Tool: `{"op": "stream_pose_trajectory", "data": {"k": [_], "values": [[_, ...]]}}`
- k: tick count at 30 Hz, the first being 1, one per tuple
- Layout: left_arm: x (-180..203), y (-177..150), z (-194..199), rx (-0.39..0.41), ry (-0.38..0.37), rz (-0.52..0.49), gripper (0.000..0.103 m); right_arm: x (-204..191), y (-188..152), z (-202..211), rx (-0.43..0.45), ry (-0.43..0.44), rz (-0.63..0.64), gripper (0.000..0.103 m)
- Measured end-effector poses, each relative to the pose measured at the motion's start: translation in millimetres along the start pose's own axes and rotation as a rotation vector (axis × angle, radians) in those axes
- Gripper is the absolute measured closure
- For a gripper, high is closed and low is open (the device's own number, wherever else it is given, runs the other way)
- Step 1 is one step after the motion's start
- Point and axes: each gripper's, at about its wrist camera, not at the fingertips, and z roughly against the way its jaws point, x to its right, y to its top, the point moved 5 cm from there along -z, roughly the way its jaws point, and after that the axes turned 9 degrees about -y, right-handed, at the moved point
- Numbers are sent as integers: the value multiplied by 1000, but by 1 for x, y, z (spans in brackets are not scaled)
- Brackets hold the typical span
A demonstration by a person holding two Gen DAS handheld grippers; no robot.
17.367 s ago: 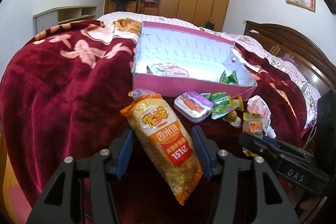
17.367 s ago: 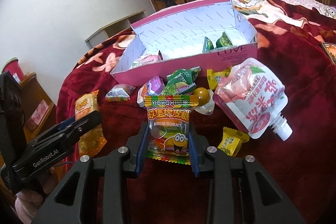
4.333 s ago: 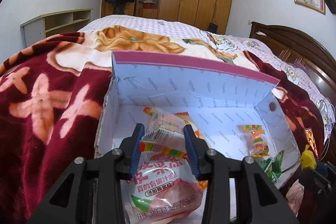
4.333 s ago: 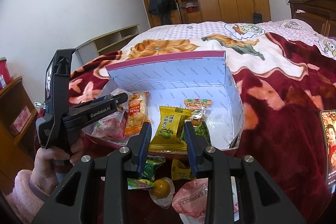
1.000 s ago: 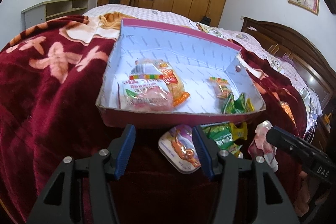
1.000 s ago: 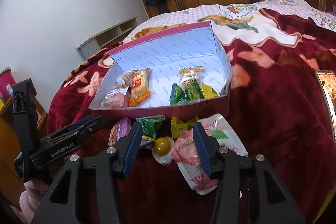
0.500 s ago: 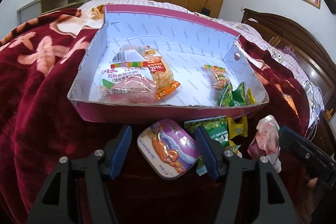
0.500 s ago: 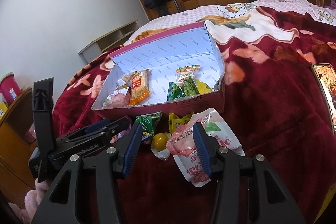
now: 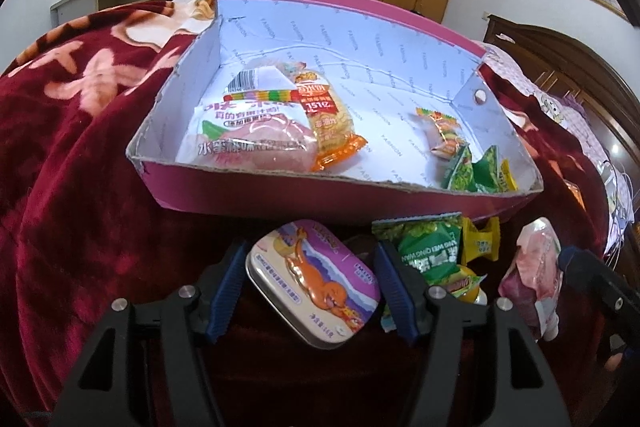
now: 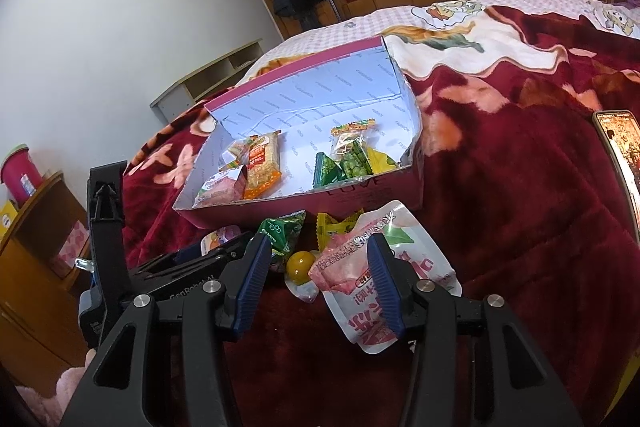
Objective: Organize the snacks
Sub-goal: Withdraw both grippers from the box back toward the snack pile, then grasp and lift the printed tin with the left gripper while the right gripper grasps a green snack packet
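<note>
My left claw (image 9: 310,285) hung spread wide around a tin (image 9: 312,283) with an orange cartoon creature on its lid; the blue pads (image 9: 226,287) stood on either side of it, and I could not tell if they touched it. The tin lay on the red blanket (image 9: 72,187) of the bed, just outside the near wall of the pink box (image 9: 360,197), at 6 o'clock from it. Inside the box, a pink pouch (image 9: 248,137) and an orange pack (image 9: 328,119) lay at 9 o'clock, with small green packets (image 9: 472,173) at 4 o'clock.

My right claw (image 10: 316,277) was also released, gripping nothing, with a second pink pouch (image 10: 376,275) lying under and between its pads. A yellow jelly cup (image 10: 301,263) sat just at 9 o'clock of that pouch, a green packet (image 10: 282,233) and a yellow candy (image 10: 332,227) at 12 o'clock, against the box front.
</note>
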Motion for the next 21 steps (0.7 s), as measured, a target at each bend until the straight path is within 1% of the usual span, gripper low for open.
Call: {"op": "stream_pose_trajectory", "data": {"k": [3,4,10,11,13,14,18,21], "values": [[1,-1,0,-1,5,-1,37,0,0,0,0,-1,1,52],[2,-1,0,-1,5,-10,39,0,0,0,0,-1,1,52],[5,-4,4,2,0,-39,40,0,-1,0,-1,1,1,52],[5,-4,6,4,-1,-41,42,0,-1,0,0,1,1,52],[3,-3,10,15,0,-44,49,0,-1,0,0,-1,3,52],[2,-2,13,22,-4,-42,58,0,-1,0,1,-1,3,52],[-5,1,20,28,-15,-27,59,-2,-1,1,1,-4,6,52],[-8,-2,17,0,-34,-33,57,-6,-2,1,-1,-3,11,52]]}}
